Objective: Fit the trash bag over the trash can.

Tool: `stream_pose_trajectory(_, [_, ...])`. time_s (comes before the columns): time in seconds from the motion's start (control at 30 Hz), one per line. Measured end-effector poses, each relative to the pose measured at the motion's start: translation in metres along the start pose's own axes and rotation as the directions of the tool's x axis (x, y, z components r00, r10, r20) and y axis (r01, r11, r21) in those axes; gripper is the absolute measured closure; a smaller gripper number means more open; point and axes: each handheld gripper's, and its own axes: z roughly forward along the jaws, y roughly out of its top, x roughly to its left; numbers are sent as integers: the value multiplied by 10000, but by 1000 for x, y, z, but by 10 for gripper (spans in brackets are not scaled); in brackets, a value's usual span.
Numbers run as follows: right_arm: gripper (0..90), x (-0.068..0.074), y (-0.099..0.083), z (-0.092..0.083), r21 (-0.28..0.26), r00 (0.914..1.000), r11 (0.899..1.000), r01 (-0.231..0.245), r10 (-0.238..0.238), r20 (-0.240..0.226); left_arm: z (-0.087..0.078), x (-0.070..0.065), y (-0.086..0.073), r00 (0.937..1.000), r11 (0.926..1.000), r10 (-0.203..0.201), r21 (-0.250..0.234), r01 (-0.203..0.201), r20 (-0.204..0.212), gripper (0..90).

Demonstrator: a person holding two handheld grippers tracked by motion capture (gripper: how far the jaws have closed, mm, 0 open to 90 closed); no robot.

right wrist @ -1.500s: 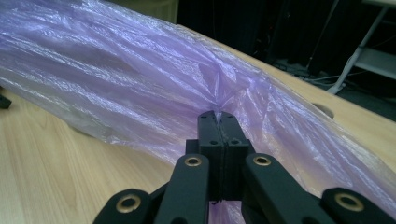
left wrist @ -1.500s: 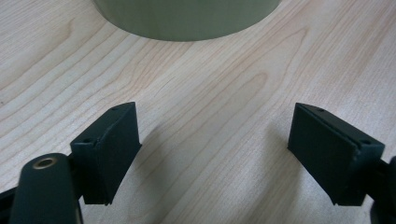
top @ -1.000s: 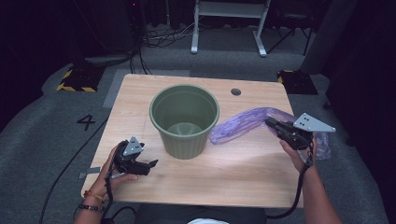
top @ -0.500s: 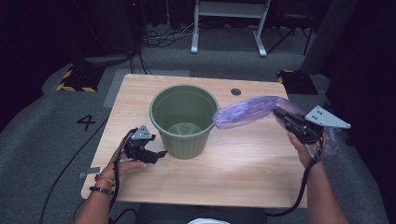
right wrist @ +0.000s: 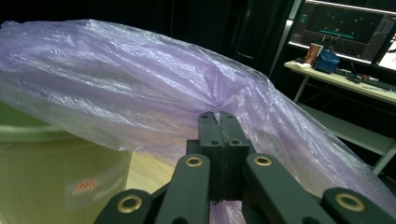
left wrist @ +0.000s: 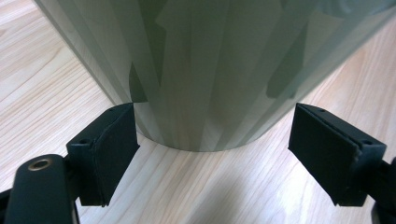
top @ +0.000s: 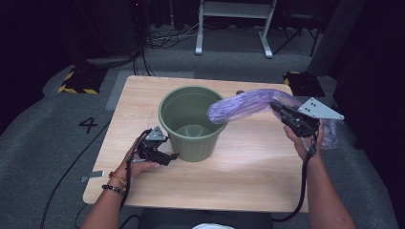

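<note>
the work in hand is lining the green bin (top: pixel 192 121) with the purple plastic bag (top: pixel 241 105).

the right gripper (top: pixel 281 109) has its jaws pressed together on a pinched fold of the bag; in the right gripper view the film bunches exactly at the closed jaw tips (right wrist: pixel 219 116) and fans out to both sides. the bag hangs clear of the wooden table (top: pixel 253 167). its long axis runs roughly level, from the gripper toward the bin, and its free end reaches over the near-right part of the bin's rim. a trailing part of the bag hangs behind the right hand (top: pixel 305 140).

the left gripper (top: pixel 167 155) is spread open and holds nothing. it lies low at the bin's left side, pointing at the wall. in the left gripper view the bin's base (left wrist: pixel 205 93) stands between the two pads (left wrist: pixel 109 149), and a gap shows on the right pad's side; contact on the left pad's side cannot be confirmed.

deciding relation: the bin lies to the left of the right gripper and below the bag's free end. the bag is therefore aligned along the line of approach, but its mouth is not visibly open. the right hand is the one that controls the bag; the left hand is the nearer to the bin and is judged best placed to steady it.
</note>
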Motion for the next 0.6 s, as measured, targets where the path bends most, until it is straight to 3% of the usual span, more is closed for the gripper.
stream_pose_trajectory(0.17, [900, 4, 3, 11, 148, 9998, 9997, 201, -201, 20, 9, -9, 9, 9994, 9997, 256, 40, -257, 226, 156])
stream_pose_trajectory(0.3, [900, 8, 6, 19, 344, 9991, 9985, 425, -426, 26, 6, -12, 12, 9989, 9998, 118, -139, -111, 456, 158])
stream_pose_trajectory(0.6, [900, 26, 17, 34, 820, 9873, 9848, 1530, -1560, 314, -41, -10, 2, 9993, 9962, -40, -874, 7, -381, 156])
